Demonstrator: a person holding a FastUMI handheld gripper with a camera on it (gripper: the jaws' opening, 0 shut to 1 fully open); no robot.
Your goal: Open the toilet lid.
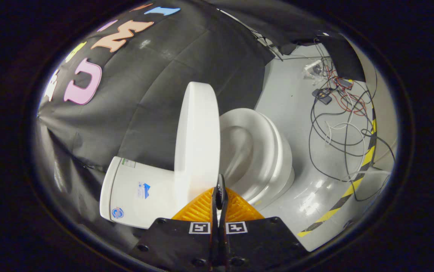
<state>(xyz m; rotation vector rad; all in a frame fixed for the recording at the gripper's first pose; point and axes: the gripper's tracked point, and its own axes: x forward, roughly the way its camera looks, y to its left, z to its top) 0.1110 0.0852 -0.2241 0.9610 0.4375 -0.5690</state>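
Observation:
The white toilet appears turned sideways in the gripper view. Its lid (196, 139) stands raised, away from the seat (266, 147) and close to the tank (137, 192). The bowl's inside (239, 151) is exposed. My gripper (220, 192) is shut, its two fingers pressed together with nothing visible between them. The fingertips sit just in front of the lid's near edge, by the gap between lid and seat; whether they touch the lid I cannot tell.
A black cloth wall (145, 94) hangs behind the toilet. Beyond the bowl, loose cables (338, 121) and small devices lie on the light floor (296, 94). A yellow-and-black tape line (357, 177) runs along that floor.

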